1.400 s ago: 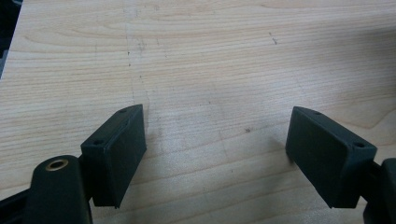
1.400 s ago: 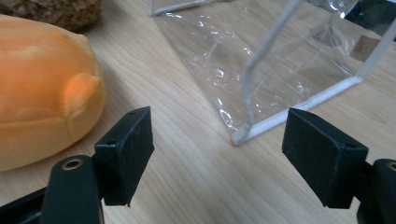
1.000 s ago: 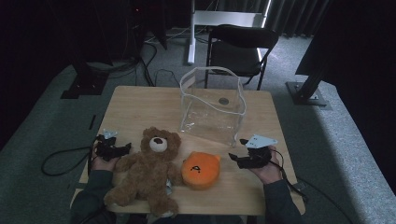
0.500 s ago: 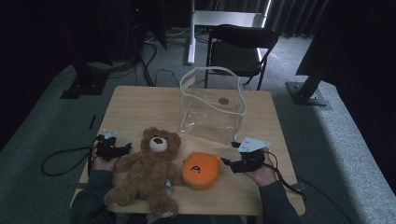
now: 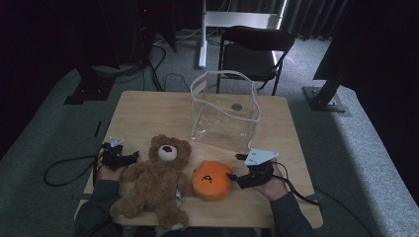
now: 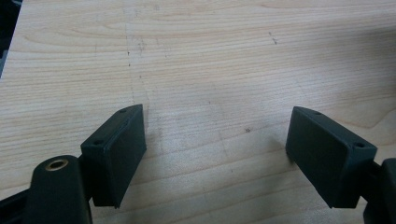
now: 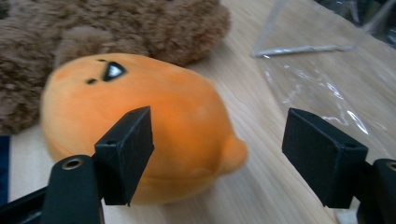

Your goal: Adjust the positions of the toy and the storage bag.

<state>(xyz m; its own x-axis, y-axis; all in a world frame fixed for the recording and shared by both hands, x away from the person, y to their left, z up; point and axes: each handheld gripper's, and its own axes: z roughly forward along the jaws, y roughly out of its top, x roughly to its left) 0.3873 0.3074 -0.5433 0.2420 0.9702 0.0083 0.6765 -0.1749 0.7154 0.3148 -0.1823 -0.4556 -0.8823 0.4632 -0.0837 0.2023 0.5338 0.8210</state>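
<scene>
From the high view, I sit at the near edge of the wooden tabletop [image 5: 148, 113]. My right gripper [image 5: 236, 168] points left at the orange plush toy [image 5: 211, 180], its fingers spread wide with the tips just beside the toy's right side; whether they touch it I cannot tell from here. The toy lies near the front edge, just right of the brown teddy bear [image 5: 155, 180], which sprawls on its back with its head toward the far side. Behind the toy stands a clear plastic bag [image 5: 225, 116], upright and open at the top. My left gripper [image 5: 129, 159] rests at the tabletop's left edge, close to the bear's arm, with its cable [image 5: 64, 170] looping off over the floor. A black folding chair [image 5: 252, 49] stands beyond the far edge.

In the left gripper view, my fingers [image 6: 116, 154] stand wide apart over bare wood, with nothing between them.

In the right gripper view, my fingers [image 7: 126, 149] are also wide apart. The orange toy lies ahead and to the left, its face marks turned up, and its rounded end reaches into the gap between the fingers without being pressed by either. The bear's brown fur sits right behind the toy, and the clear bag's lower edge lies off to the right.
</scene>
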